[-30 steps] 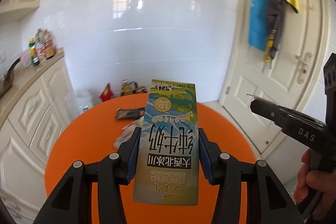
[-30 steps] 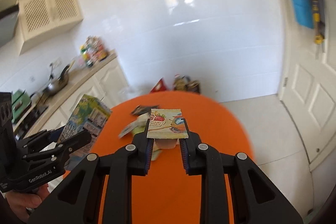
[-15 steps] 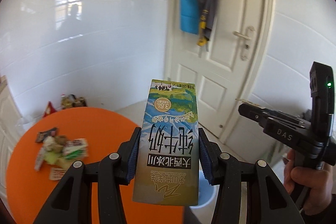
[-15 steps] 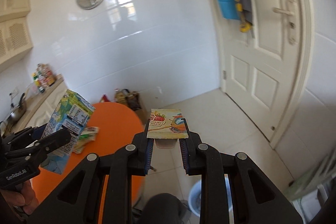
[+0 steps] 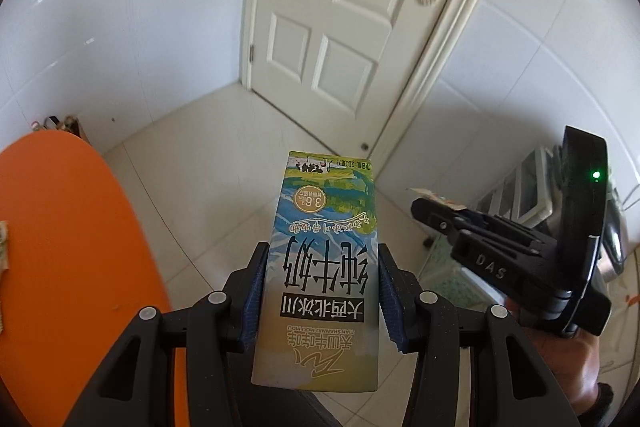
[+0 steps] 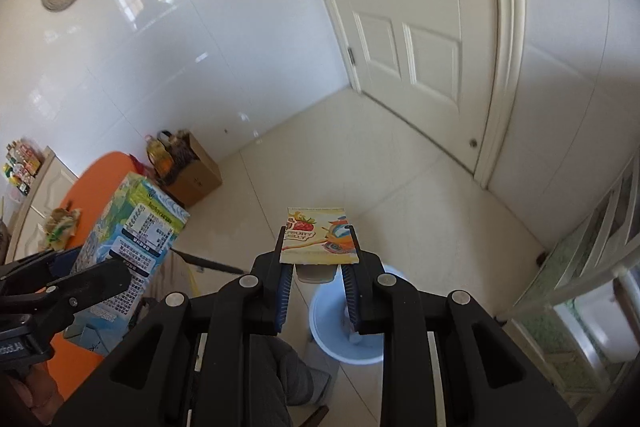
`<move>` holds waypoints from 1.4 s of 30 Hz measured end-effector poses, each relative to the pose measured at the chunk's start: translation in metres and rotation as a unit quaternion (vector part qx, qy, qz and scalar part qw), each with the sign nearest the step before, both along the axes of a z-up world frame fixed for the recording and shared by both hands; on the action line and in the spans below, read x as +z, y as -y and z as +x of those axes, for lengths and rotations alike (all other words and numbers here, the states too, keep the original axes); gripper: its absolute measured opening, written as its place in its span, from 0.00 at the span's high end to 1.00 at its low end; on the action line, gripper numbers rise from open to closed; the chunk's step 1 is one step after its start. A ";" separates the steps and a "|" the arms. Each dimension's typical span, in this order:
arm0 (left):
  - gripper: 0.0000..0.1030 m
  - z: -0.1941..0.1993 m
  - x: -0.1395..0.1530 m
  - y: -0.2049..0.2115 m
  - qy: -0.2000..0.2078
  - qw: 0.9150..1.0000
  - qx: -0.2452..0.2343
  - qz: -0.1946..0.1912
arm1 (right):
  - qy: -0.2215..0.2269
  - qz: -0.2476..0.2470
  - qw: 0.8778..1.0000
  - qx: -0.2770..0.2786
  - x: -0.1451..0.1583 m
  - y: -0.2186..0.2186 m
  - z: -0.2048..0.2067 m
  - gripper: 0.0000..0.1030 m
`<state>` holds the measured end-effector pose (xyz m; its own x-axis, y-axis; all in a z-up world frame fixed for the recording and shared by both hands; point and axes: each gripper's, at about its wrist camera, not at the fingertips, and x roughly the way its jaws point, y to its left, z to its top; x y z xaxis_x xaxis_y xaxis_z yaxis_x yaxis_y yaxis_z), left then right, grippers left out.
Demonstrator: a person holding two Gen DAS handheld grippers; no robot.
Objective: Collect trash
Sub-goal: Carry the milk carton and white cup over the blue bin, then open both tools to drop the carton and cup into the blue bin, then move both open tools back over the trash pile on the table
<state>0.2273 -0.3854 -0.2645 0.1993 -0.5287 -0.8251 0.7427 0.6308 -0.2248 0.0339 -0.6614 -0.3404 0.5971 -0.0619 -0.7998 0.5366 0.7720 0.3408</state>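
- Carton (image 5: 320, 275) is clamped between the blue pads of the left gripper (image 5: 320, 291), held out over the tiled floor just past the orange table (image 5: 60, 267).
- Its long axis runs straight along the fingers, print upside down to the camera, far end aimed toward the door (image 5: 344, 27).
- Packet (image 6: 318, 235) is pinched flat in the right gripper (image 6: 318, 259), jaws closed tight on it, short edge pointing away.
- Pale blue bin (image 6: 344, 323) is seen on the floor right below the packet, partly hidden by the right fingers; contents can't be made out.
- More wrappers (image 6: 60, 227) are left on the table.
- Cardboard box (image 6: 192, 171) with bottles is parked by the wall.
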 end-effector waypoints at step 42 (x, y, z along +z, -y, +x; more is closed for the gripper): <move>0.05 0.006 0.019 0.066 0.063 0.997 0.026 0.036 | -0.037 0.030 0.997 -0.058 -0.012 0.014 0.012 0.00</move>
